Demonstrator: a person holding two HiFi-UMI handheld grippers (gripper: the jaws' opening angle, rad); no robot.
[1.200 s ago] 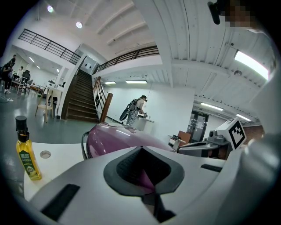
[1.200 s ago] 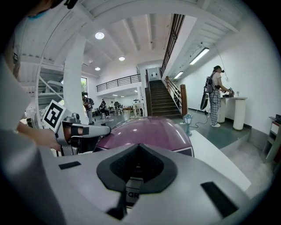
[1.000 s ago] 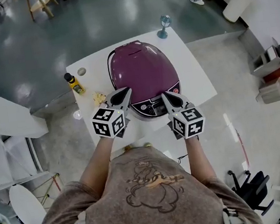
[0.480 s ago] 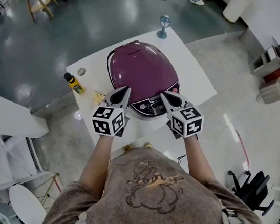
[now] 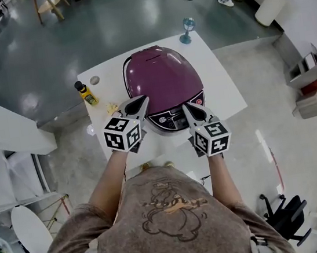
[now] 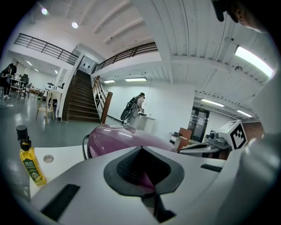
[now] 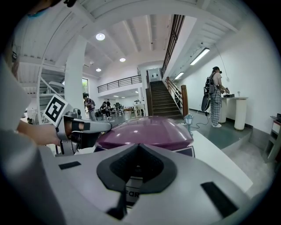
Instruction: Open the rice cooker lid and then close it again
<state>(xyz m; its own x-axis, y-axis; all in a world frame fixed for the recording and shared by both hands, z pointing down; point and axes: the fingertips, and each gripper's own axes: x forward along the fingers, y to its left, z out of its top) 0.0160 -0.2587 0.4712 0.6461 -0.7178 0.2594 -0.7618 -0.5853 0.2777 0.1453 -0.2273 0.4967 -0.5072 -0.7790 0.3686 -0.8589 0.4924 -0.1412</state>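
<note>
- Rice cooker: purple, lid down and closed, sits mid-counter on the white top. Its control panel faces the person.
- Left gripper: jaws pressed together, nothing between them. Tip is at the cooker's front-left edge, beside the panel. Contact with the shell can't be confirmed.
- Left gripper view: the closed tips point across the purple lid.
- Right gripper: jaws also pressed together and empty. Tip is over the front-right corner of the panel; touching or just above, can't tell.
- Right gripper view: the closed tips are aimed at the lid's front edge, with the left gripper visible off to that view's left.
- Yellow oil bottle with a black cap stands upright at the counter's left edge, apart from the cooker.
- Small blue lantern-like ornament stands at the far right corner, behind the cooker.
</note>
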